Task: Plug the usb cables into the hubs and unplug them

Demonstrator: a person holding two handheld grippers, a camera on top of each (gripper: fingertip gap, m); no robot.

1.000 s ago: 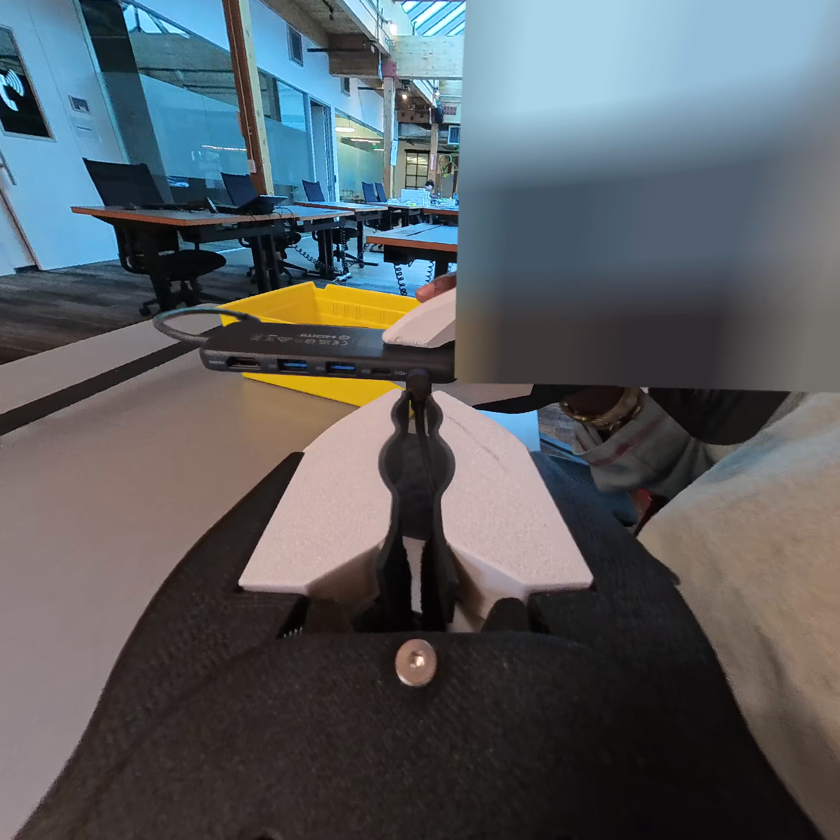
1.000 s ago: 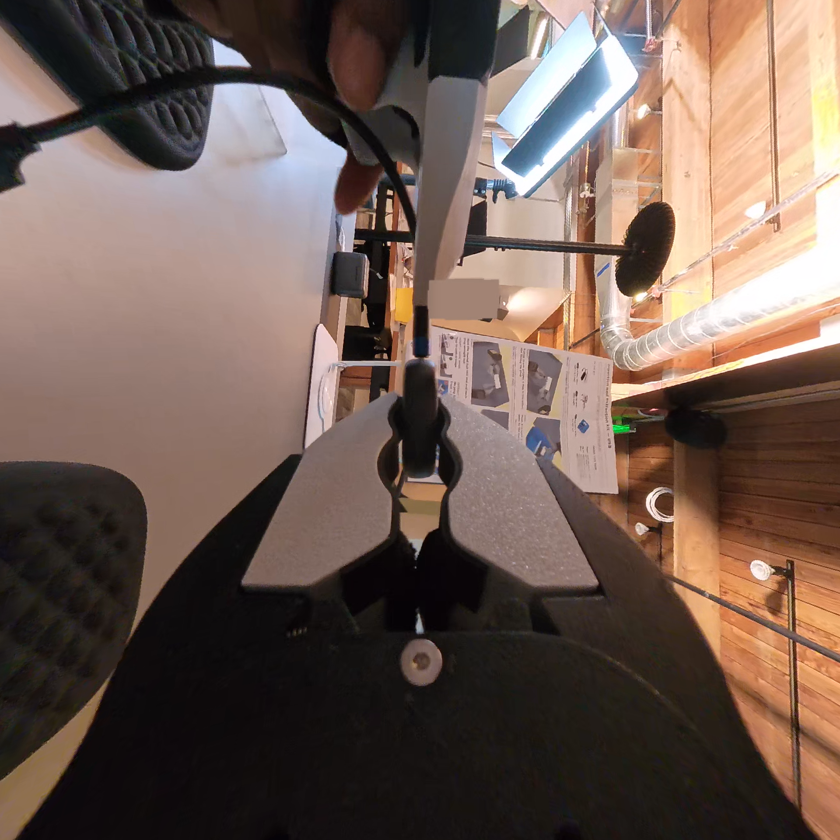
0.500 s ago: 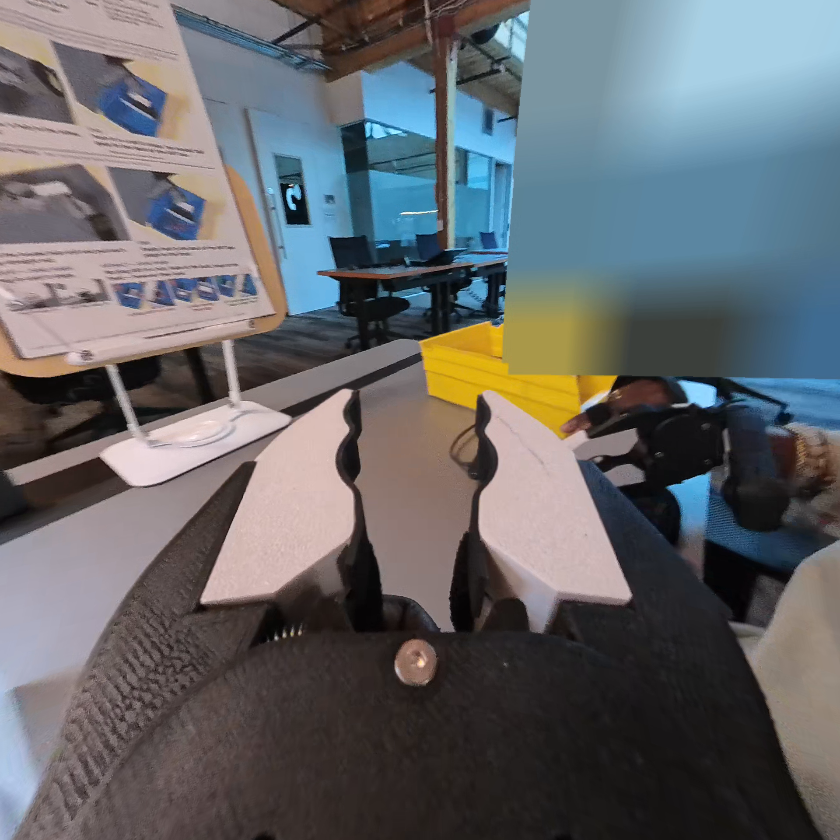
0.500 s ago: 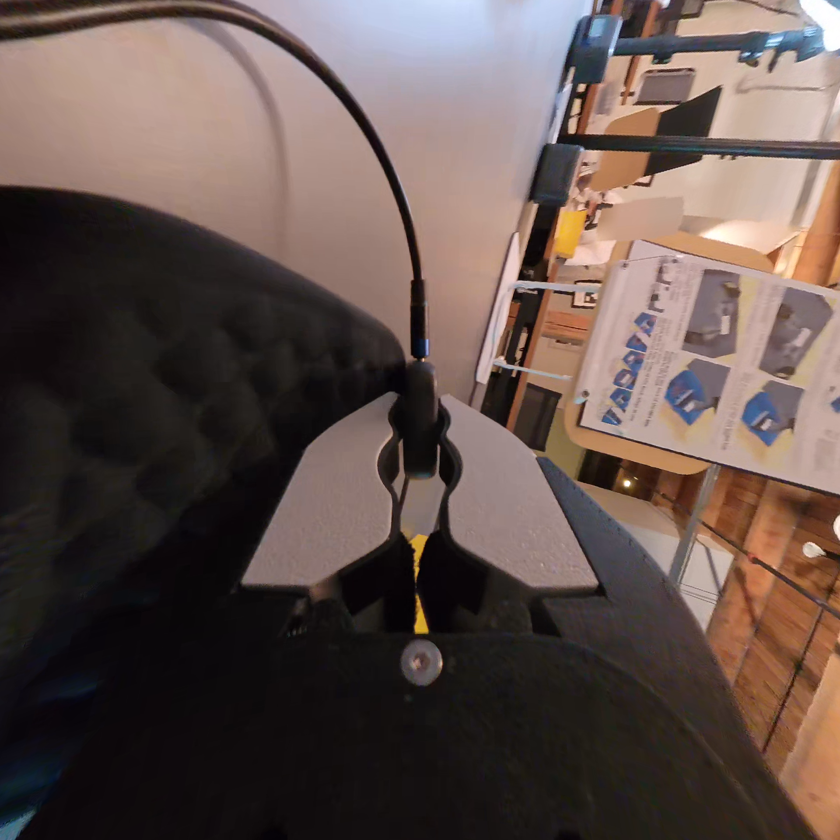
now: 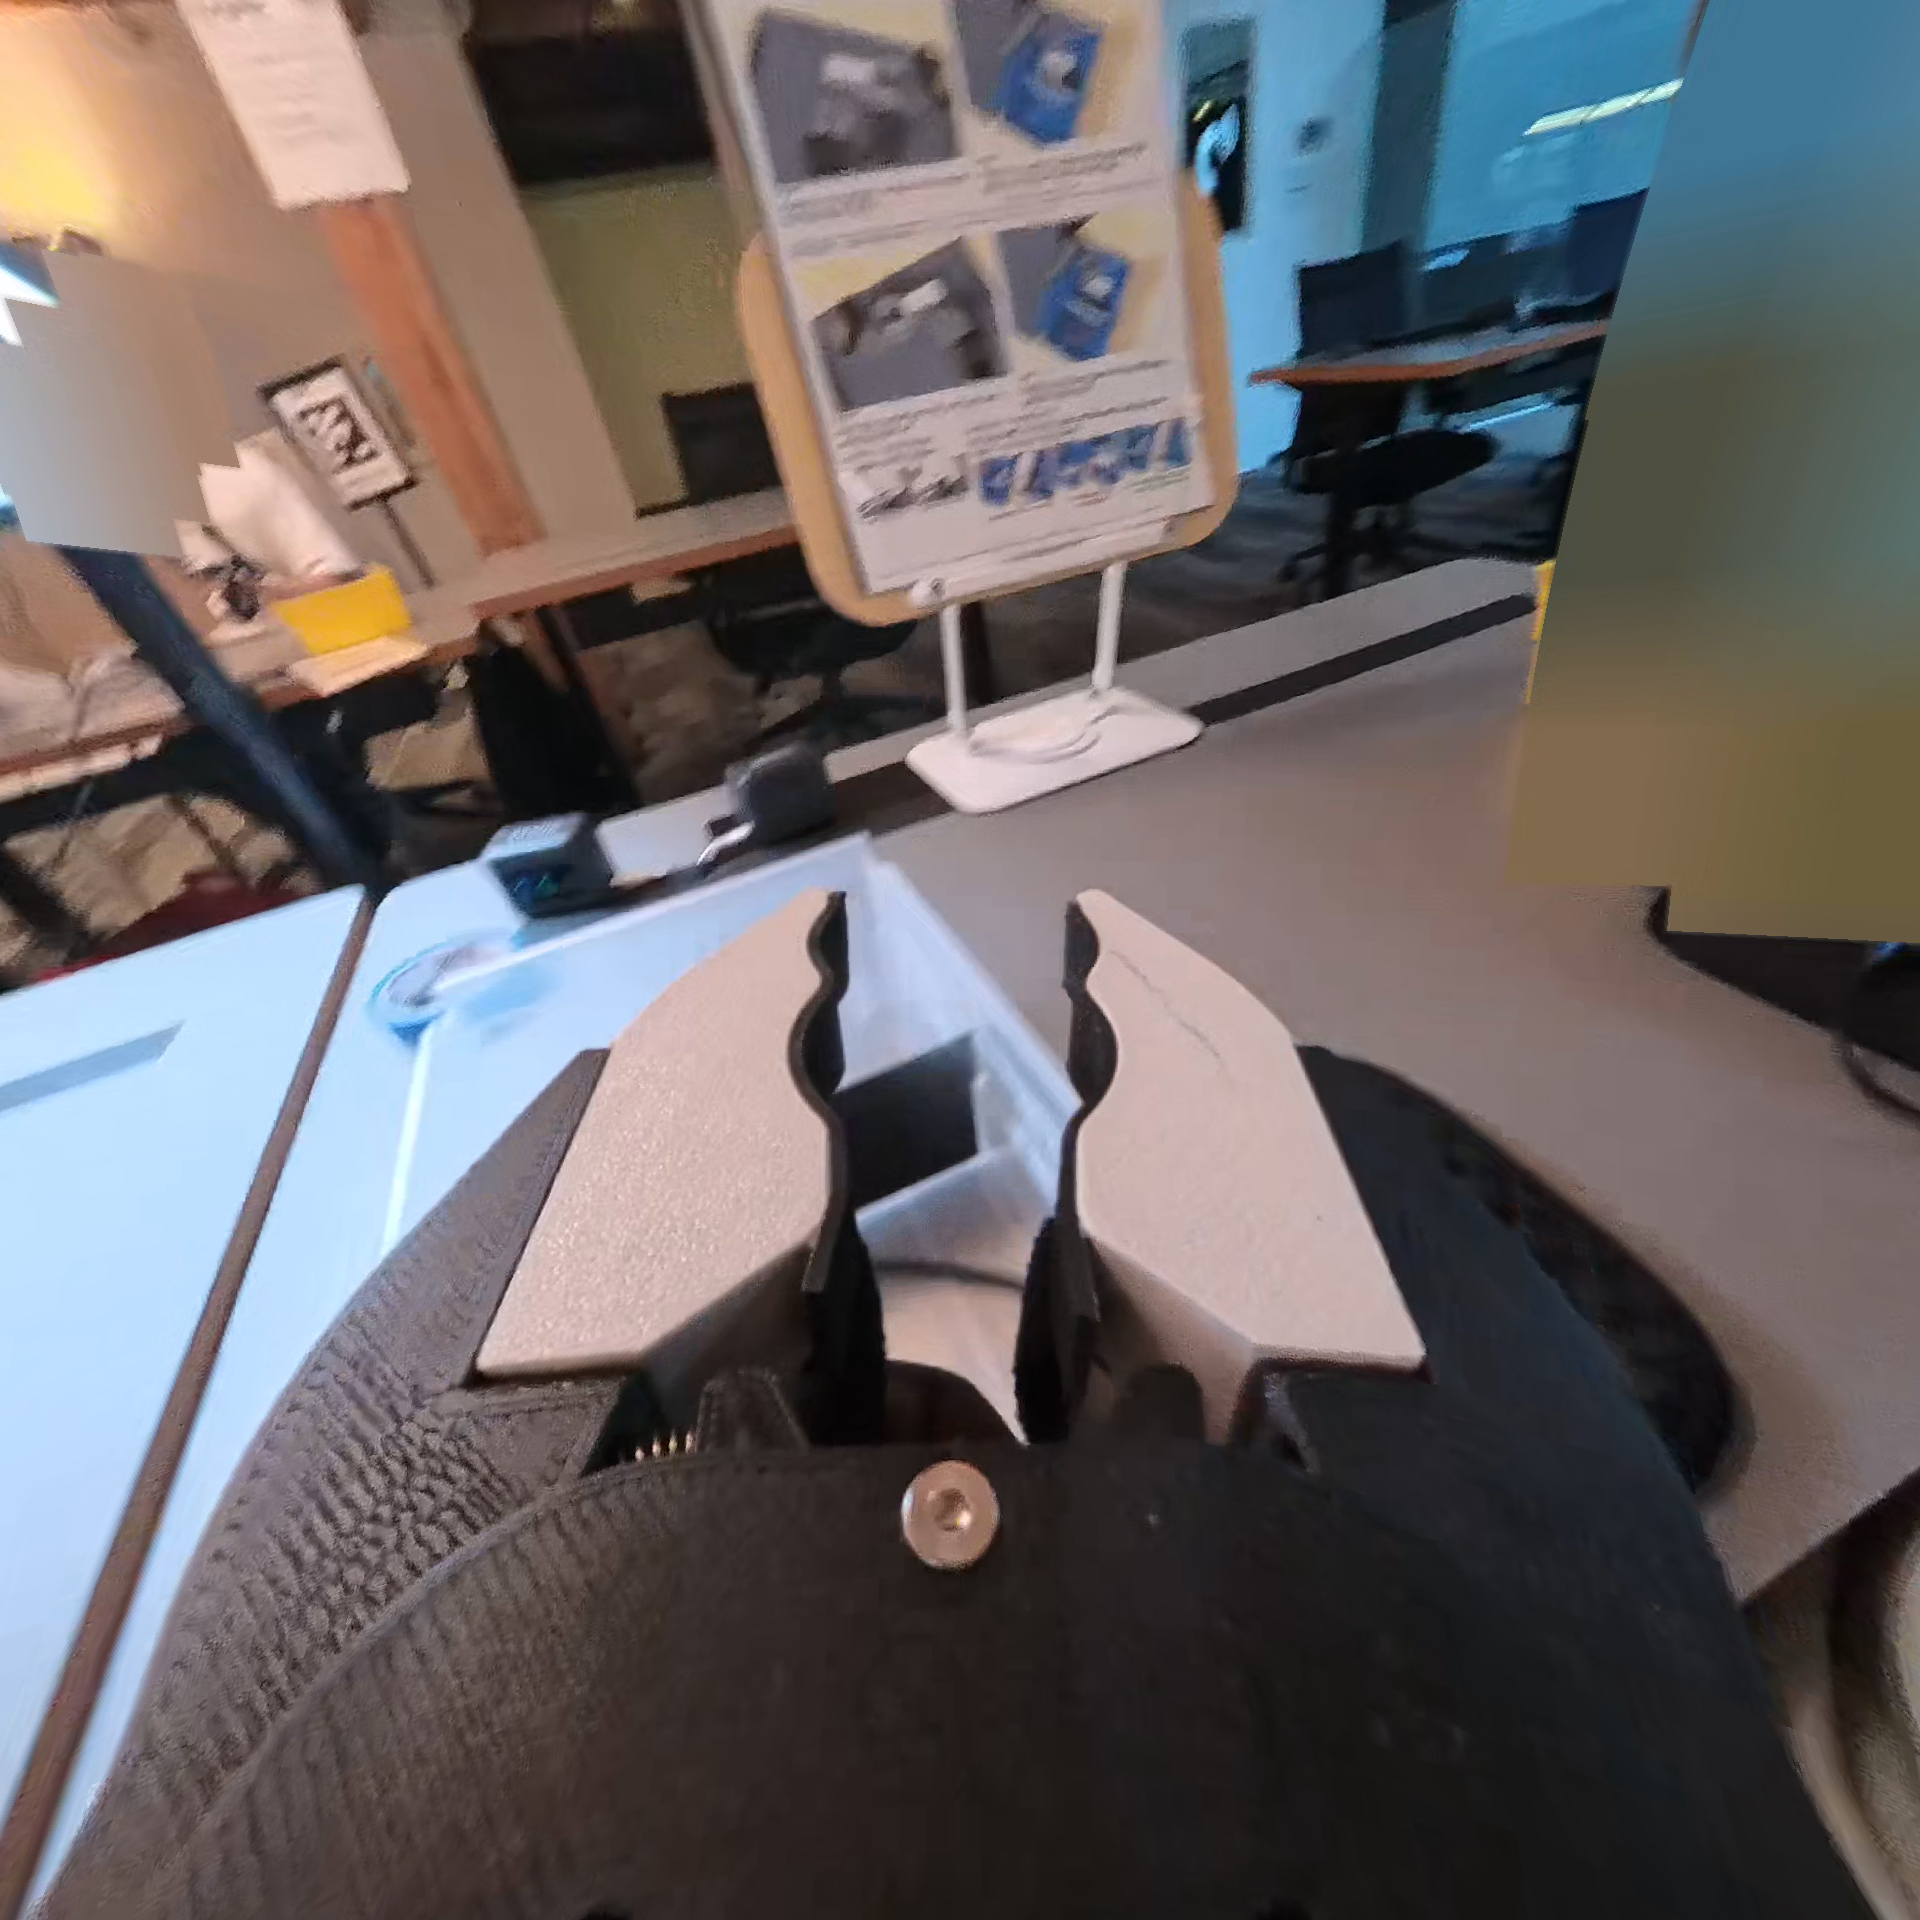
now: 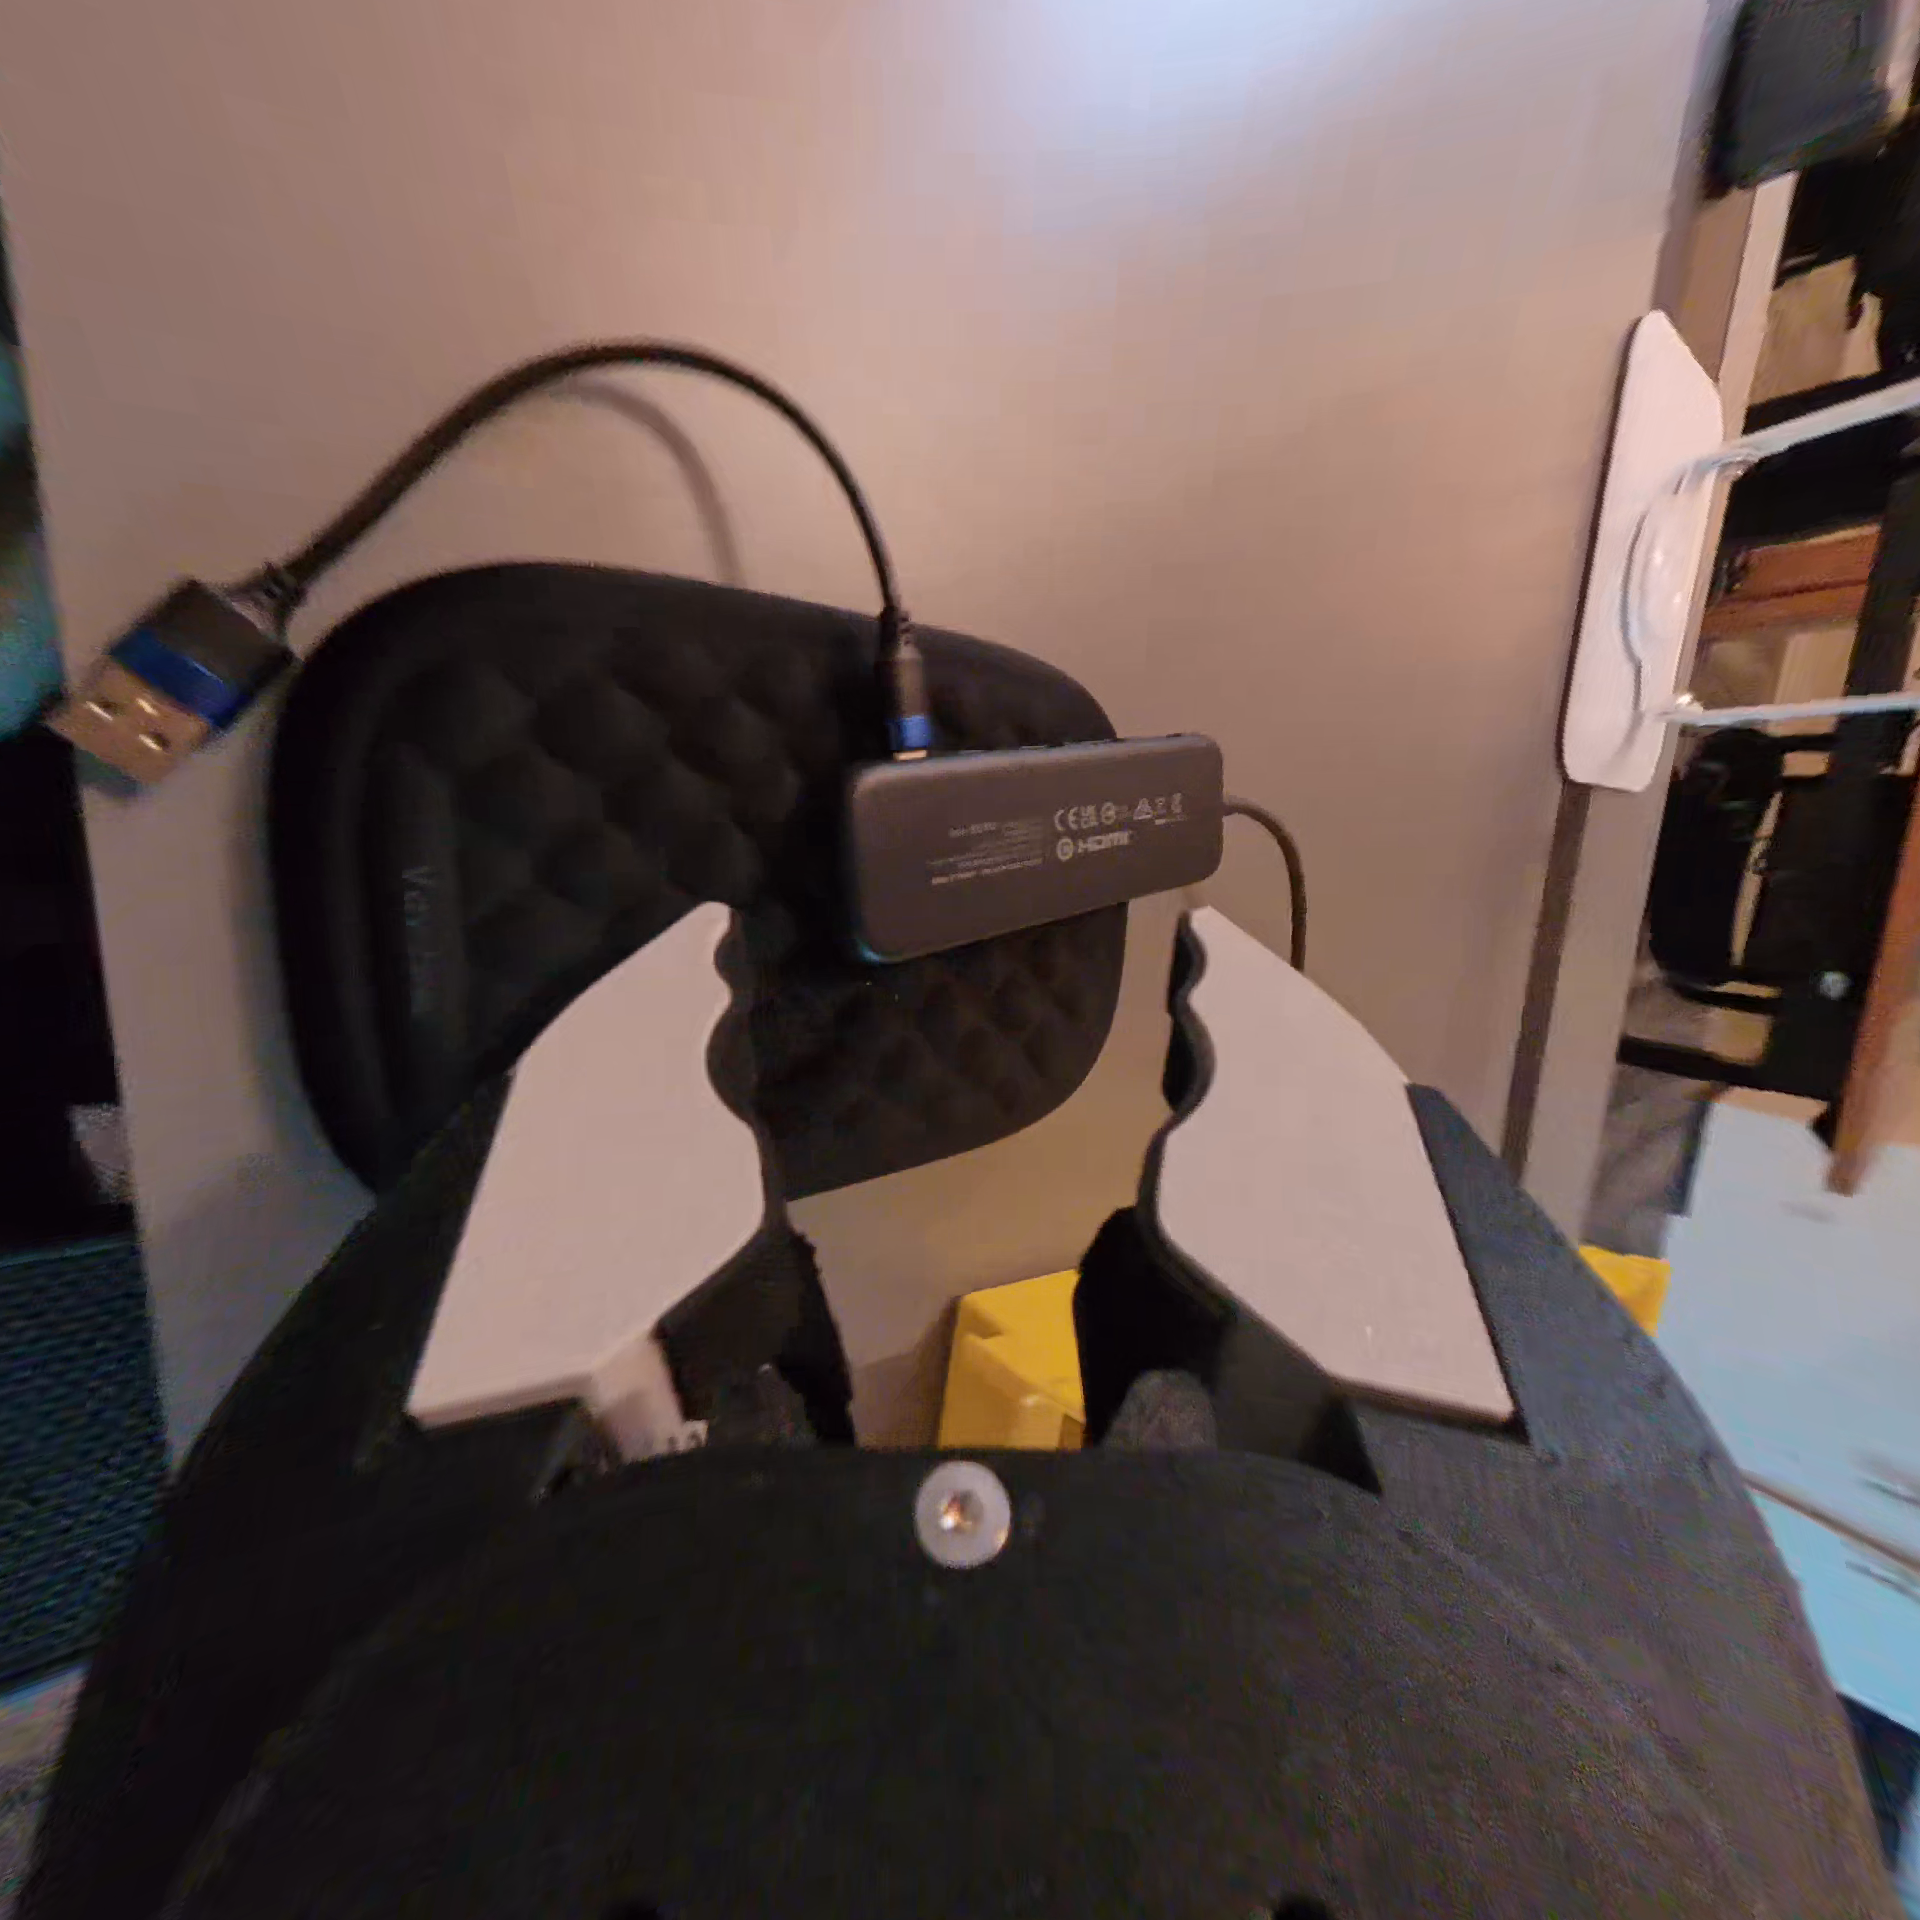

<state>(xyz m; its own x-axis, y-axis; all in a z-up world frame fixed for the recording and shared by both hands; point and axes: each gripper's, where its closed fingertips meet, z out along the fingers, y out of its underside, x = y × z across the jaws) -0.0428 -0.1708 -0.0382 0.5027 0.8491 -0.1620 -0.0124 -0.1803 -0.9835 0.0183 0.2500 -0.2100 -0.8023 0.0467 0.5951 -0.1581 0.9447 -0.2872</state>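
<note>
Now left tongs (image 5: 951,914) open, right tongs (image 6: 951,935) open

Open-plan office or lab workspace: rows of wood-topped desks (image 5: 1423,358) with black swivel chairs (image 5: 1392,468), grey worktable (image 5: 1299,831), illustrated instruction sheet on white stand (image 5: 997,312), yellow plastic bin (image 5: 338,615).

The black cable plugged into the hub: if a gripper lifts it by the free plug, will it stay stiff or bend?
The cable already curves in a loose arch, so it would probably flex. Its other end sits in the hub, which looks small and light, so the hub may drag along. The free plug looks rigid.
</note>
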